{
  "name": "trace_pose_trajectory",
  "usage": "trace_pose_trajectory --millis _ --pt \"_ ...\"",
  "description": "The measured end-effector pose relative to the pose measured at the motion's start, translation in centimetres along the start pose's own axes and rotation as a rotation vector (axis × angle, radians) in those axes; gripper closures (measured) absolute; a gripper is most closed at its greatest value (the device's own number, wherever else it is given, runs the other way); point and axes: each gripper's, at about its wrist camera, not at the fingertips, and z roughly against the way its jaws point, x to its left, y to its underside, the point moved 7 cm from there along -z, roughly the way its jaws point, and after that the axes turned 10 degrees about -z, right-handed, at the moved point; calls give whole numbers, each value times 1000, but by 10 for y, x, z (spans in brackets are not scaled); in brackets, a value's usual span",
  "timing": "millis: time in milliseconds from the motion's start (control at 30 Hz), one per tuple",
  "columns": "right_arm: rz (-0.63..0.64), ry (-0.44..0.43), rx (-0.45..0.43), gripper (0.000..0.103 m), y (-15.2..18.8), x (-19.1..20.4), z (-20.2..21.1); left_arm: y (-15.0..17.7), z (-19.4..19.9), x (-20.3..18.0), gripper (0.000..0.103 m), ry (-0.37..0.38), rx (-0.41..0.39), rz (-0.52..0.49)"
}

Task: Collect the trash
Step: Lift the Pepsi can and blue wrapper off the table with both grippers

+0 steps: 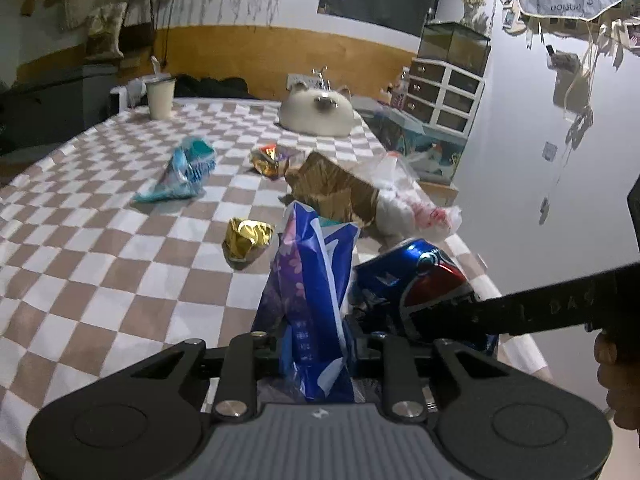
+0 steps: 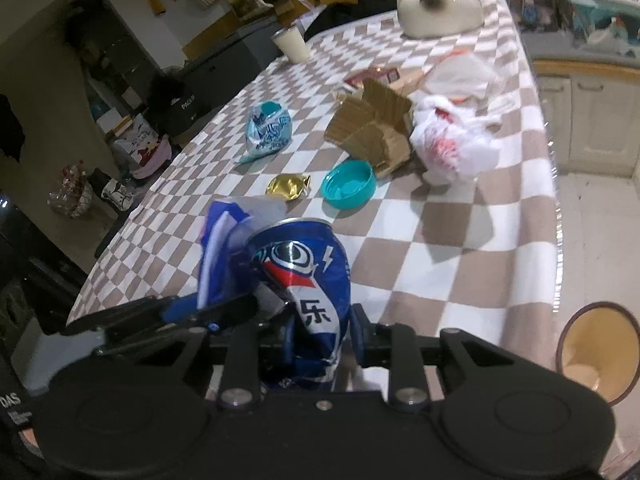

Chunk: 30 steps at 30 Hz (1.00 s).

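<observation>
— Nearest the lens, what do the 2 tools carry?

— Left gripper [image 1: 316, 344] pinches a blue-and-purple wrapper [image 1: 308, 280], jaws pressed tight on it. Right gripper [image 2: 316, 336] clamps a crushed blue cola can [image 2: 304, 276], raised above the checkered tablecloth [image 2: 460, 240]. Wrapper and can sit just beside each other.

— And the trash left on the table?

— A gold foil wrapper [image 1: 246, 238] lies just beyond the held pieces, with a teal lid [image 2: 349, 184] beside it. Farther on sit a light-blue snack bag [image 1: 186, 172], a torn cardboard box [image 2: 376, 132] touching a white plastic bag [image 2: 452, 140], and a crumpled orange-gold packet [image 1: 270, 160].

— Anything else?

— A cream cup [image 1: 160, 98] and a cat-shaped white object [image 1: 318, 114] stand at the far end.
</observation>
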Motion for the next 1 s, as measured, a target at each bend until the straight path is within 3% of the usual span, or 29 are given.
trace_pose_trajectory --millis 200,367,500,733,900,1000 --pt "66 20 -76 76 4 3 26 -4 26 -8 77 -24 -34 0" --pt "104 23 -101 76 12 5 39 9 23 -20 77 -16 7 -5" --pt "127 7 -94 76 23 8 47 23 7 -34 77 -3 54 -54" --pt "99 23 -31 74 35 0 32 31 1 -39 78 2 62 -97" --pt "62 21 -18 66 34 1 16 33 0 -39 78 7 61 -100" --pt "58 25 -16 70 33 2 9 32 2 -37 78 14 61 -80"
